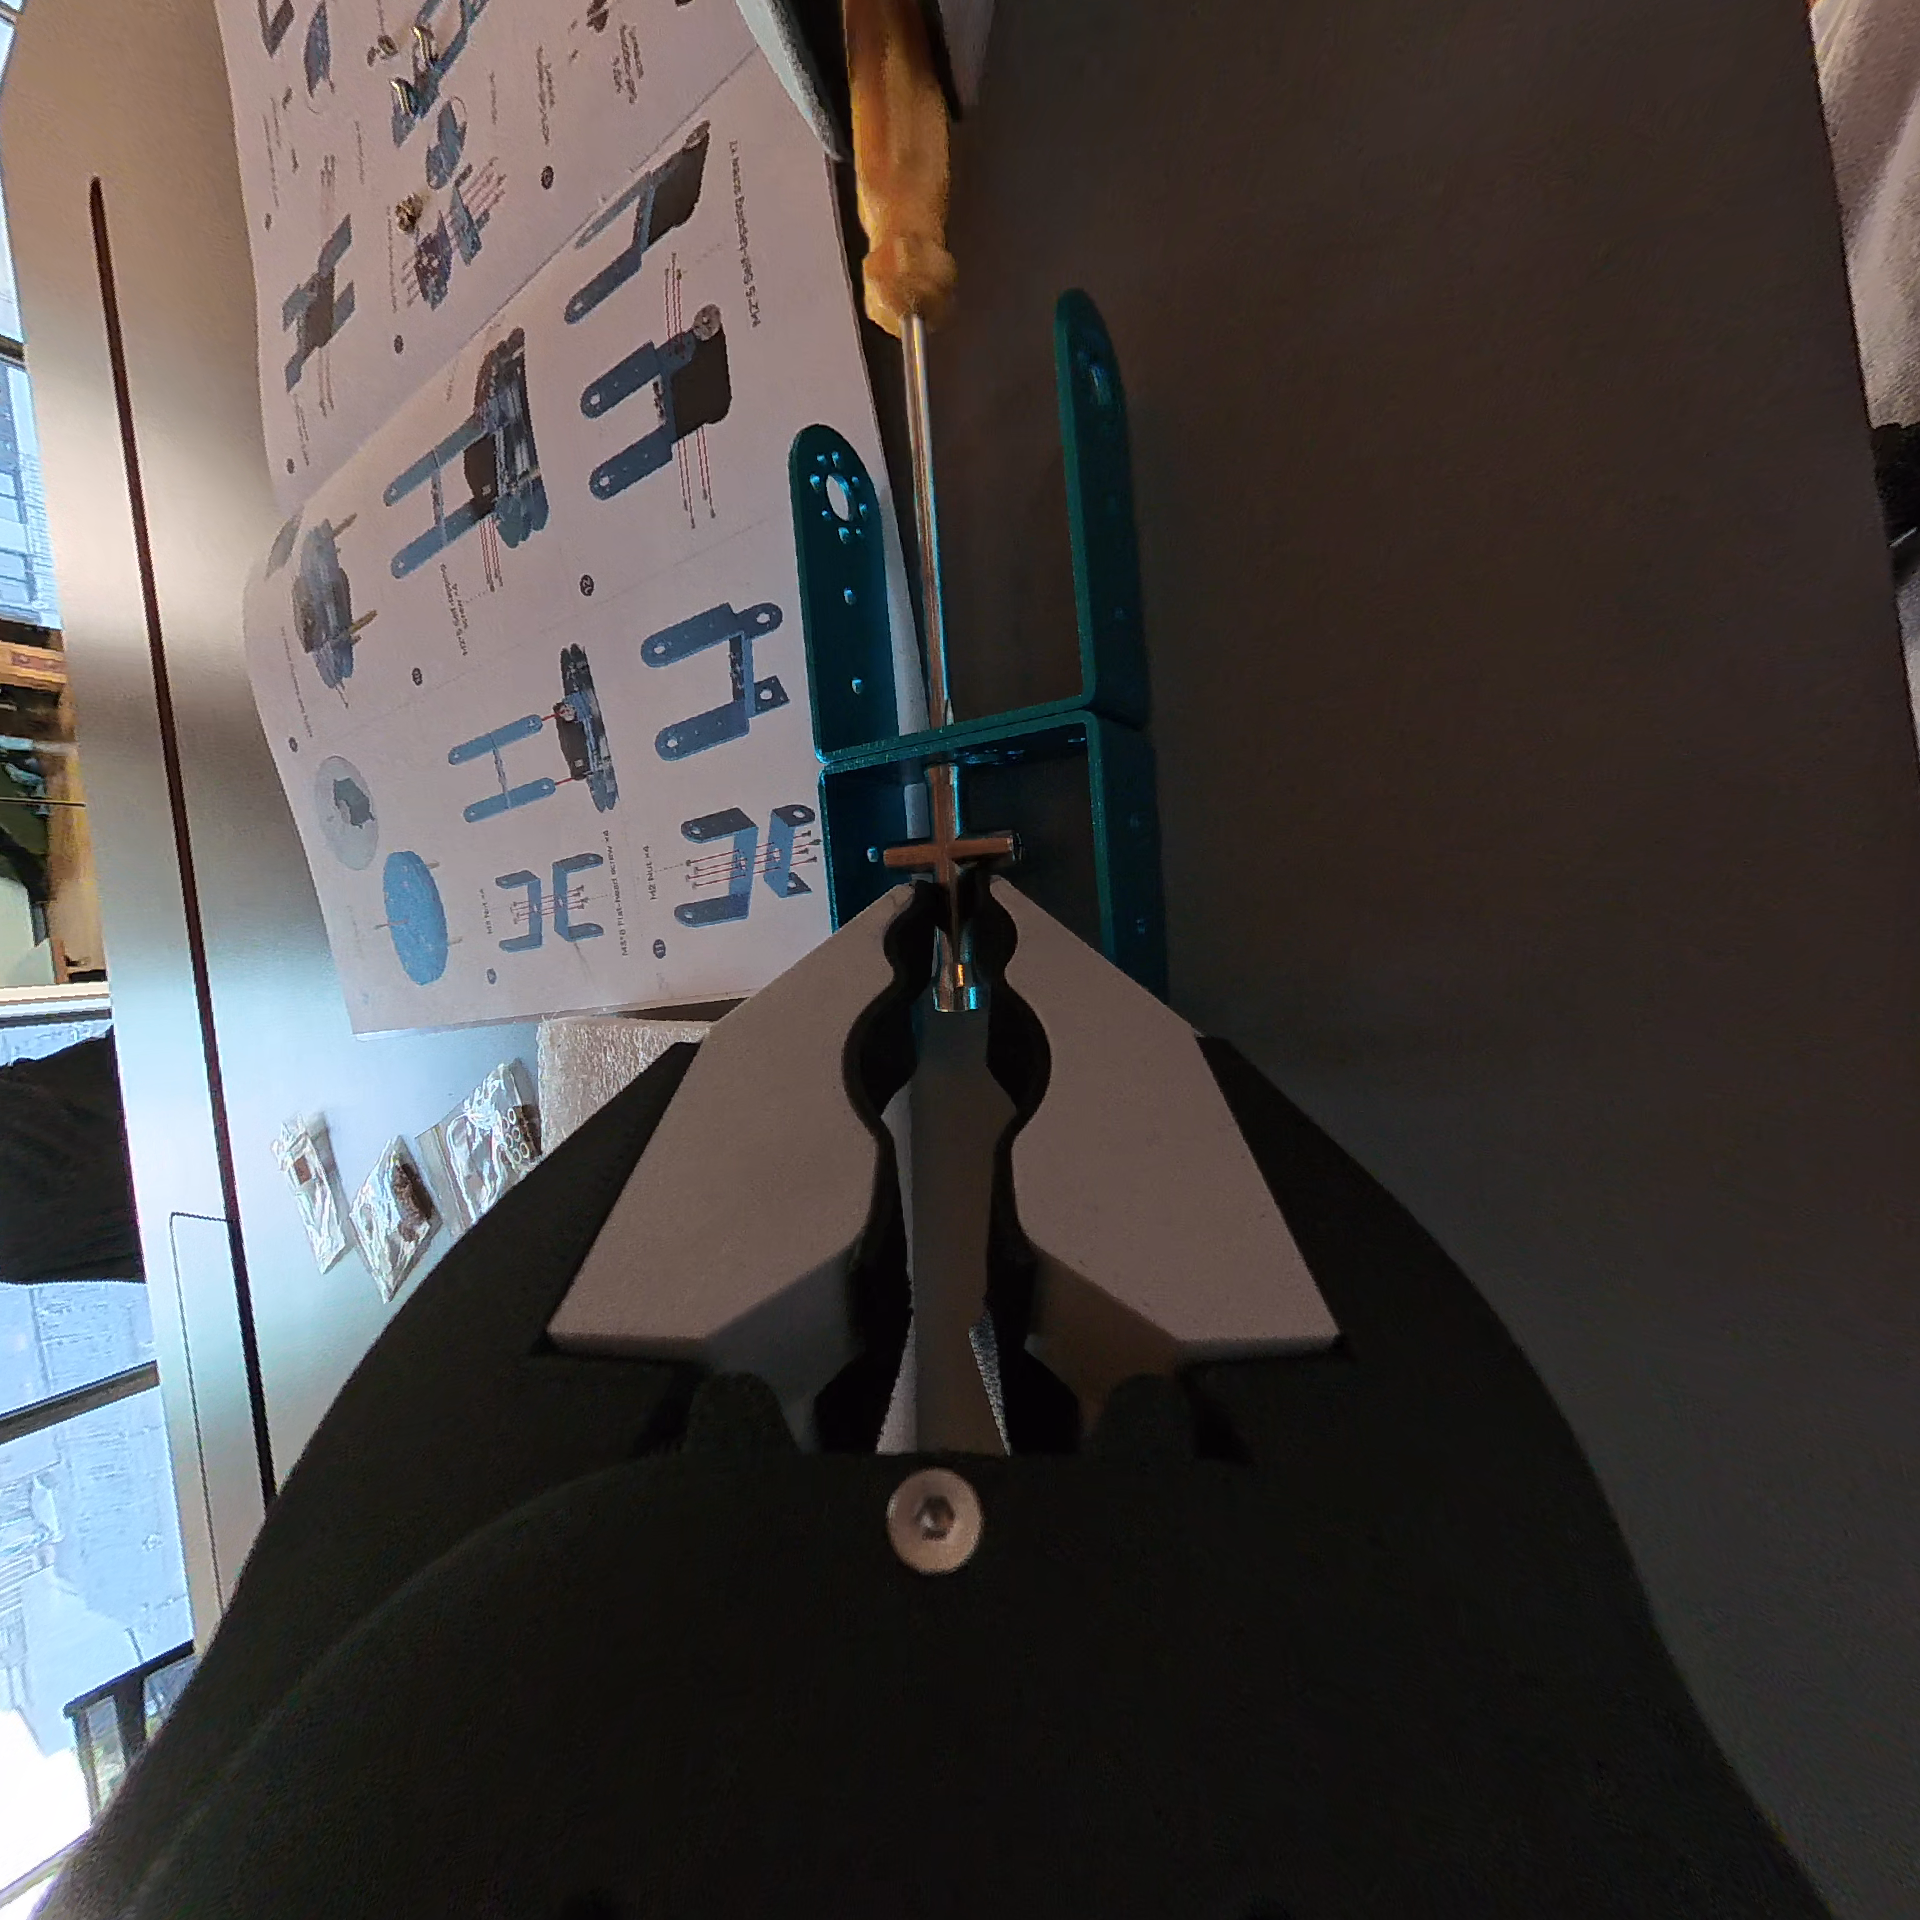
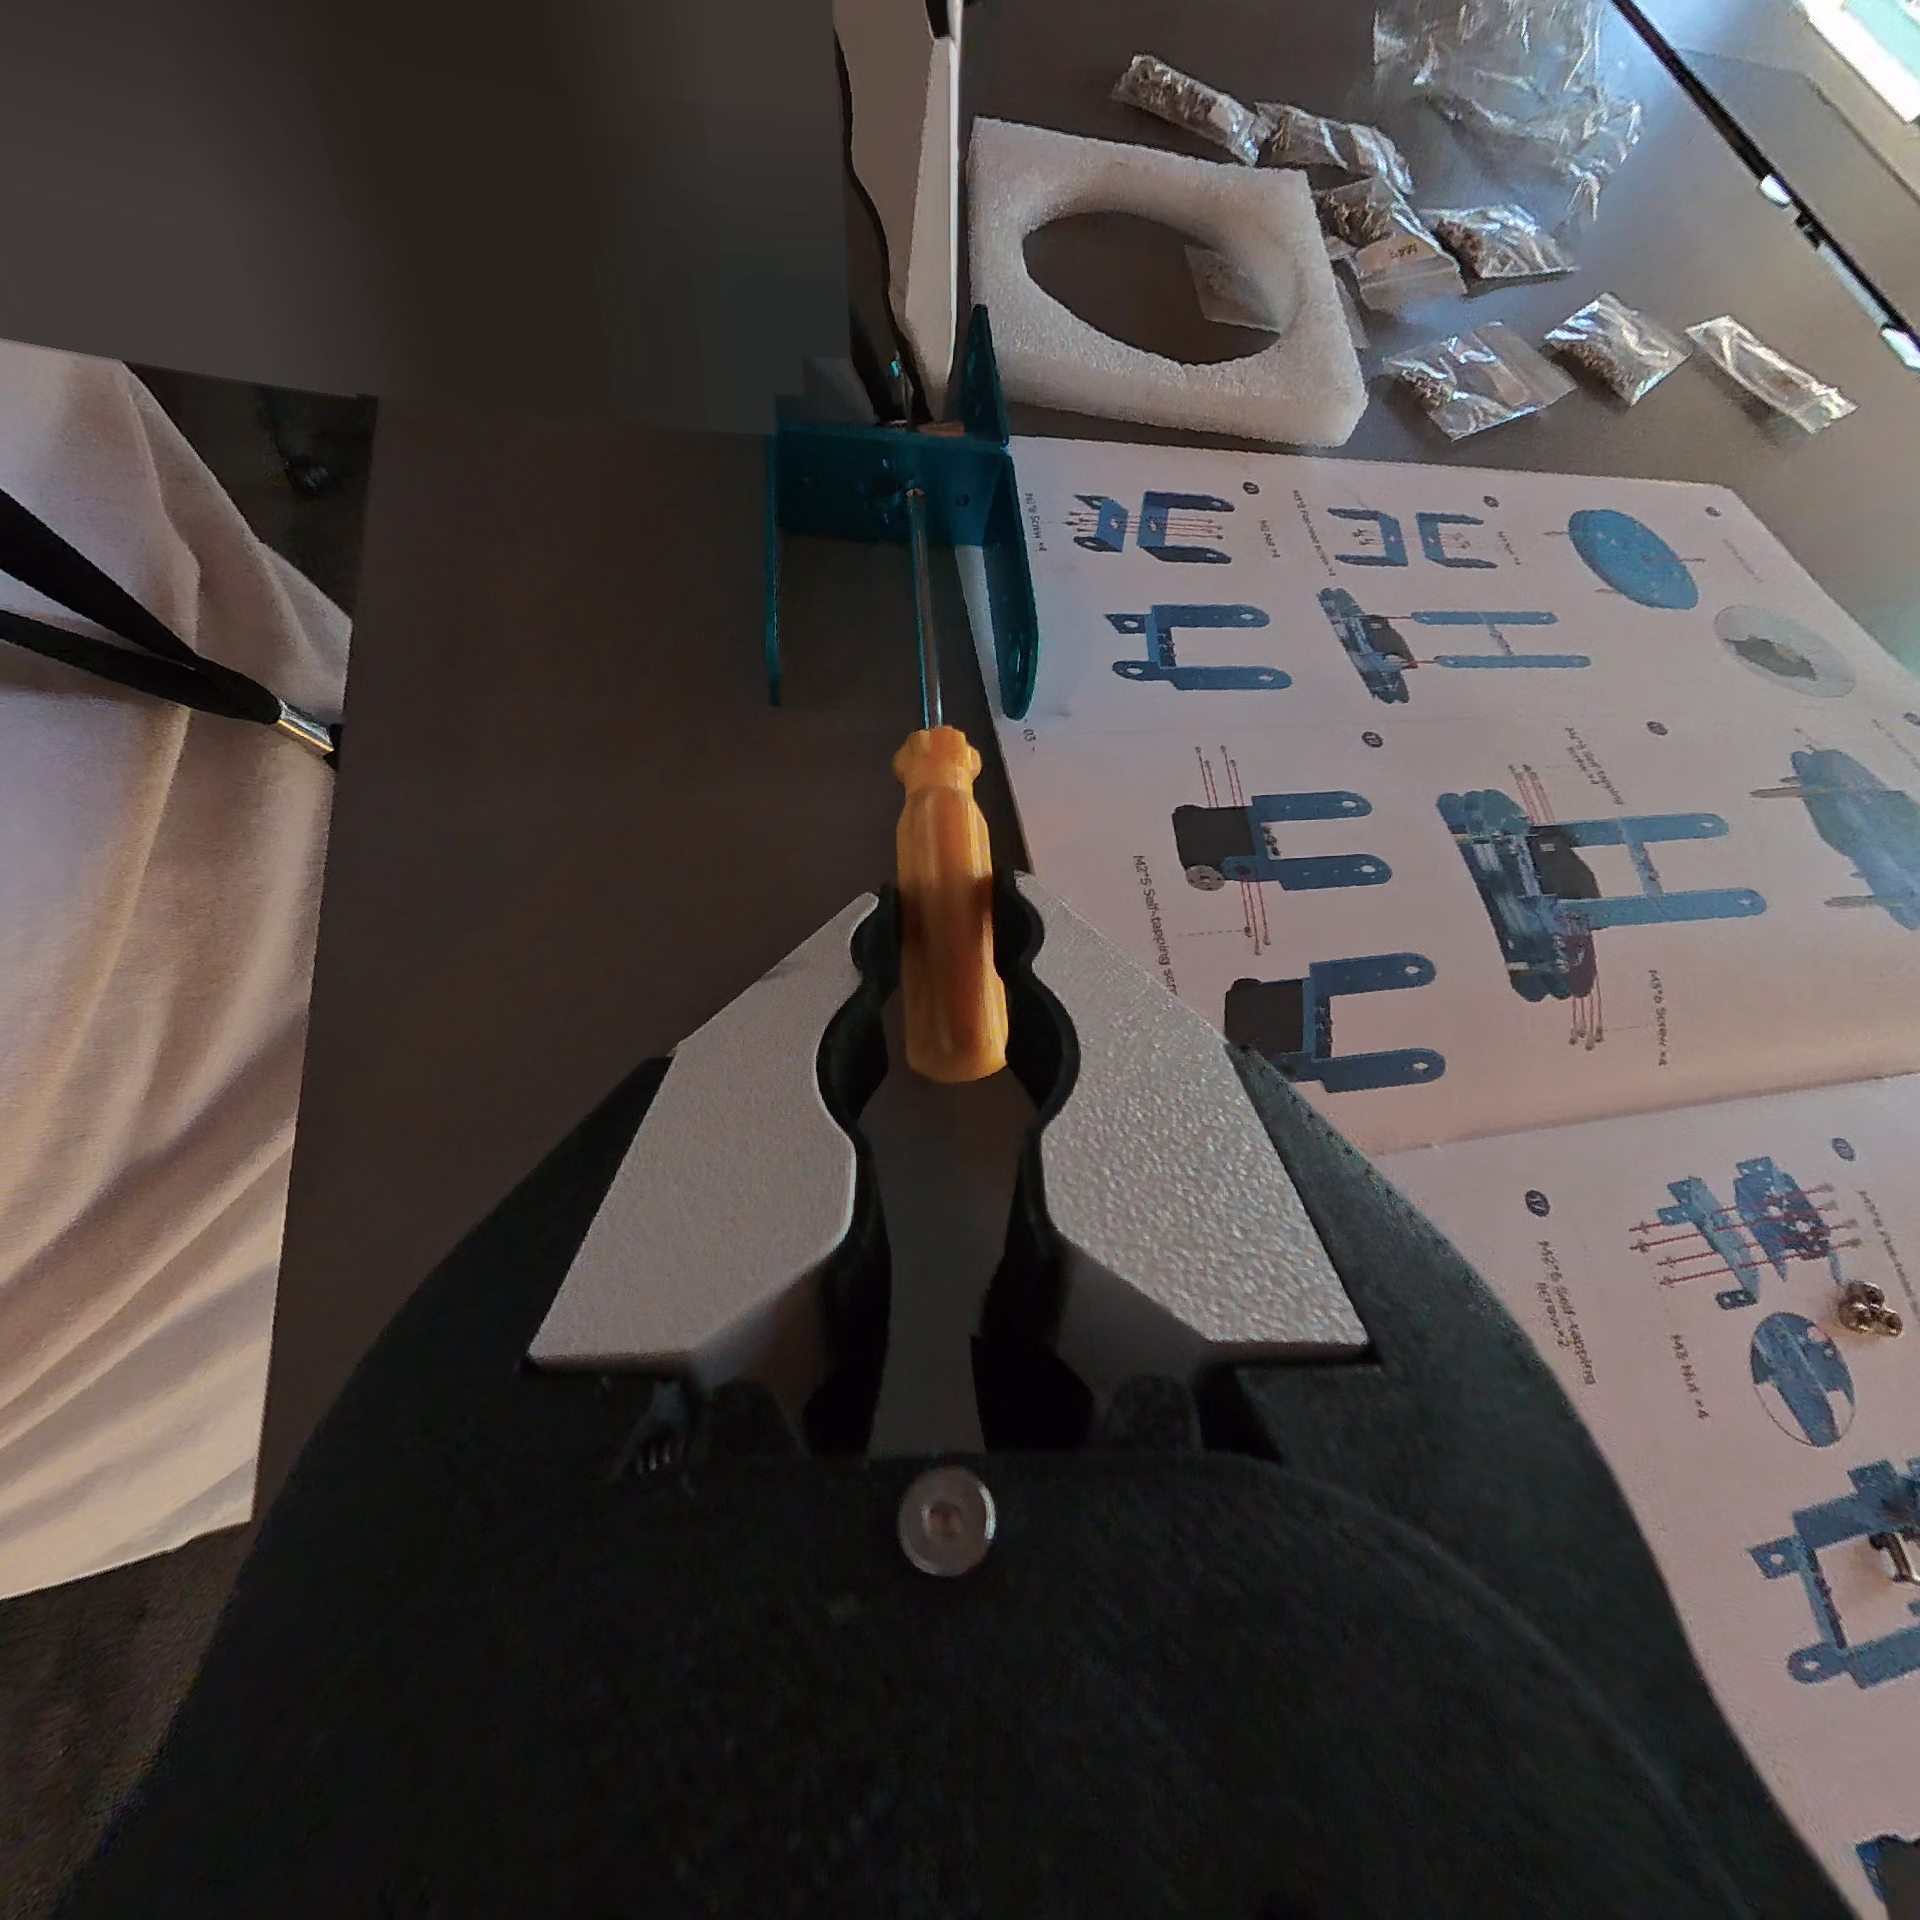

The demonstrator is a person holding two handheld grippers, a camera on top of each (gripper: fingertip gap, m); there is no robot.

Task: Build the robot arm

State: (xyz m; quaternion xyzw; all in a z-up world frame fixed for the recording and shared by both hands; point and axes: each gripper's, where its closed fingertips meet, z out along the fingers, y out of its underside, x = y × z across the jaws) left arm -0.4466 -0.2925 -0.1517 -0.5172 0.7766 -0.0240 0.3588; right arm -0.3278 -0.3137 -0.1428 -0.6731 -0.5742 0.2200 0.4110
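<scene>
My left gripper (image 1: 951, 883) is shut on a small silver cross wrench (image 1: 948, 854), pressed against the back of two joined teal U-shaped metal brackets (image 1: 977, 743). My right gripper (image 2: 943, 894) is shut on the yellow handle of a screwdriver (image 2: 951, 914). Its steel shaft (image 2: 925, 613) runs forward into the middle plate of the teal brackets (image 2: 894, 499). The same screwdriver shows in the left wrist view (image 1: 899, 208), coming from the far side, its shaft meeting the brackets opposite the wrench. The left gripper's white fingers (image 2: 925, 208) stand behind the brackets.
An open instruction sheet (image 2: 1455, 831) with blue part drawings lies beside the brackets on the dark table (image 2: 571, 623). A white foam block with a round hole (image 2: 1164, 343) and several small bags of hardware (image 2: 1475, 249) lie beyond. A white cloth (image 2: 125, 935) lies left. Loose screws (image 2: 1865, 1320) sit on the sheet. Tip to tip, the grippers are about 12 cm apart.
</scene>
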